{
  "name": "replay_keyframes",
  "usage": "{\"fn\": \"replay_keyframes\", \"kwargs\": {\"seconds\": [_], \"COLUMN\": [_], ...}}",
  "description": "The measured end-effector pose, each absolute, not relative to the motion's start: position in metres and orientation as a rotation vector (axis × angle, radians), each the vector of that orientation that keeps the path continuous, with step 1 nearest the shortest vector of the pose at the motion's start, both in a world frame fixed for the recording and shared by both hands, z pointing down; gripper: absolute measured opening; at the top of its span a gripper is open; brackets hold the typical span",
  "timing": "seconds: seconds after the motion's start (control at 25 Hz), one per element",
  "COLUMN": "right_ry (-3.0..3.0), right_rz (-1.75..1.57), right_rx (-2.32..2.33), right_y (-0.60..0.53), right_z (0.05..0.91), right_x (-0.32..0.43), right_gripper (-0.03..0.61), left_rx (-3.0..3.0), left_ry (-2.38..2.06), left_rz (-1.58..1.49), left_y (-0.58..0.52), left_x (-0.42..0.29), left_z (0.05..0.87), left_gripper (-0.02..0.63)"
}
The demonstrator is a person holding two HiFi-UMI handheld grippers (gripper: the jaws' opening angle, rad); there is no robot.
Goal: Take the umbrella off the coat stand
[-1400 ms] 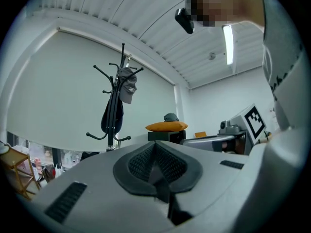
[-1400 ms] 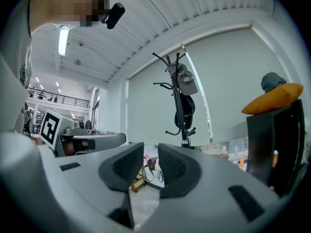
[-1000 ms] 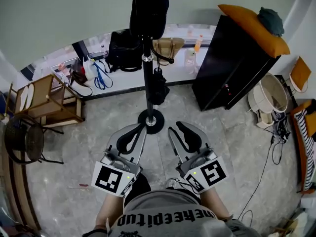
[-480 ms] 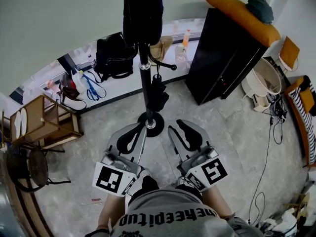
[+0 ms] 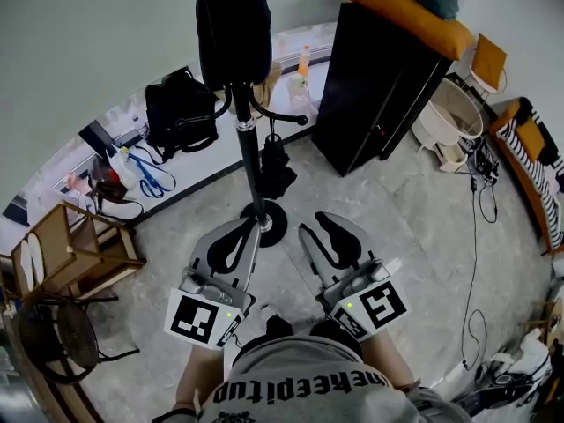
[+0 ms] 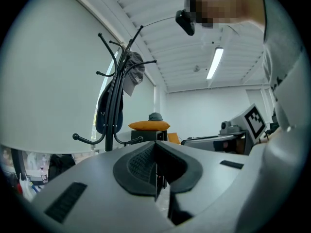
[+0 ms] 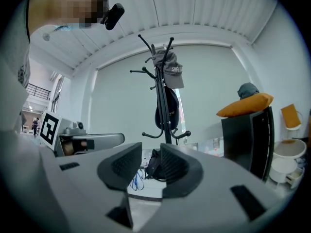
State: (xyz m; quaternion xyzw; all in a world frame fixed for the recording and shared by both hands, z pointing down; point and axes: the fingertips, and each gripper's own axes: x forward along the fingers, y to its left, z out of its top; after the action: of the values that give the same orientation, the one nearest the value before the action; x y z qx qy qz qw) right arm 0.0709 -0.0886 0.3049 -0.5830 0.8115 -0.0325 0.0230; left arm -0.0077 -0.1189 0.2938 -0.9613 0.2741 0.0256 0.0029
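Note:
The black coat stand [image 5: 248,152] rises straight ahead of me, its round base [image 5: 264,223] on the stone floor. A folded black umbrella [image 5: 275,167] hangs from a low hook just right of the pole. A dark coat [image 5: 233,25] and a grey cap [image 7: 172,74] hang higher up. My left gripper [image 5: 240,236] is level near the base, short of the umbrella, with its pads [image 6: 146,161] together. My right gripper [image 5: 315,229] is held beside it, its jaws opening with nothing between them. The stand [image 6: 112,106] also shows in the left gripper view, and the right gripper [image 7: 150,152] points at it.
A black cabinet [image 5: 379,95] with an orange cushion [image 5: 401,7] stands right of the stand. A black backpack [image 5: 181,108] sits on the white ledge behind it. A wooden stool [image 5: 75,254] and a wire chair [image 5: 53,337] are at the left. Cables [image 5: 480,227] trail at the right.
The head view has swung: the stand, ledge and cabinet have slid leftward and tilted. Both grippers keep their places side by side in front of me, near the base.

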Motion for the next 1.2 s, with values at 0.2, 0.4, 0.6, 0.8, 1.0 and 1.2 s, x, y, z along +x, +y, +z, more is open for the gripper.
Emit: {"fn": "replay_keyframes", "kwargs": {"seconds": [0.2,0.4,0.6,0.8,1.0,1.2], "right_ry": [2.482,2.45,2.443,2.456,2.463,2.476], "right_rz": [-0.101,-0.102,-0.127,-0.142,-0.155,-0.15], "right_rx": [-1.854,-1.888,-1.904,-1.914,-1.915,-1.9], "right_y": [-0.089,-0.087,-0.084,-0.084,-0.093,-0.115], "right_z": [0.307,0.307,0.312,0.313,0.316,0.318], "right_x": [0.065,0.058,0.054,0.056,0.064,0.075], "right_gripper": [0.129,0.137,0.144,0.15,0.156,0.17], "left_rx": [-3.029,-3.033,-3.038,-3.04,-3.026,-3.0], "left_ry": [0.791,0.743,0.724,0.728,0.763,0.828], "left_rz": [0.078,0.083,0.087,0.101,0.104,0.111], "left_y": [-0.124,-0.125,-0.126,-0.128,-0.133,-0.143], "left_x": [-0.011,-0.017,-0.021,-0.021,-0.024,-0.03], "left_z": [0.293,0.292,0.293,0.29,0.287,0.286], "left_gripper": [0.015,0.017,0.017,0.016,0.016,0.017]}}
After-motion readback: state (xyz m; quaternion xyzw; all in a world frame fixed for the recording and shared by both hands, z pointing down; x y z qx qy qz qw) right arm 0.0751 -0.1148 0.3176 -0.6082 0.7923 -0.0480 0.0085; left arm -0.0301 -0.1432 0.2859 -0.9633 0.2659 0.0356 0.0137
